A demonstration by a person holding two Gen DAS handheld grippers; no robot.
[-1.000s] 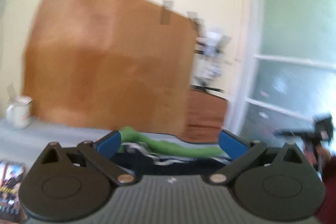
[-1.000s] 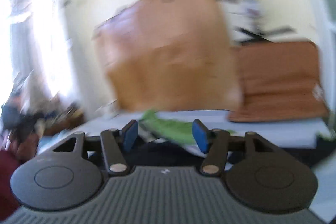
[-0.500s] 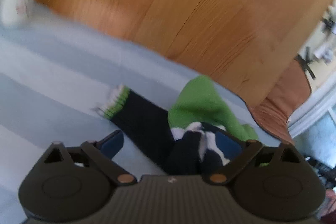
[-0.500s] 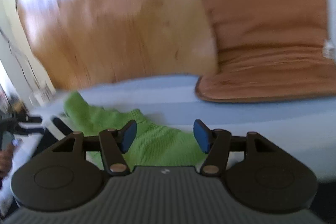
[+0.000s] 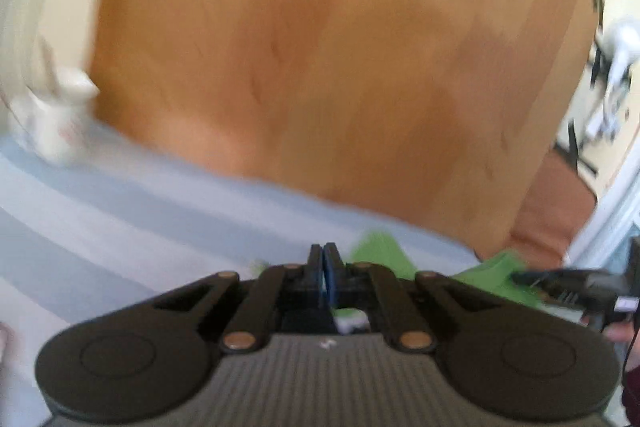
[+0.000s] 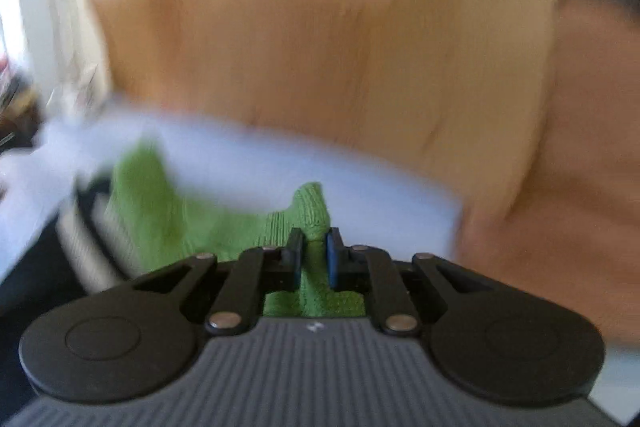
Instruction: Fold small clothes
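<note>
Socks, the knitted green and navy pair [image 6: 224,227], lie on the pale blue sheet [image 5: 120,211]. Right gripper [image 6: 314,251] just clamped the green toe; left gripper [image 5: 323,267] snapped fully together, catch unclear. Lifting for a fold looks next.

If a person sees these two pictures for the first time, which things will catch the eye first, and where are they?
The bright green knitted garment stands out first, lying on the pale blue striped cloth low in both views. The right gripper has just closed its fingers on a bunched green fold. Behind everything, a large orange-brown wooden board fills the upper part of each picture.
</note>
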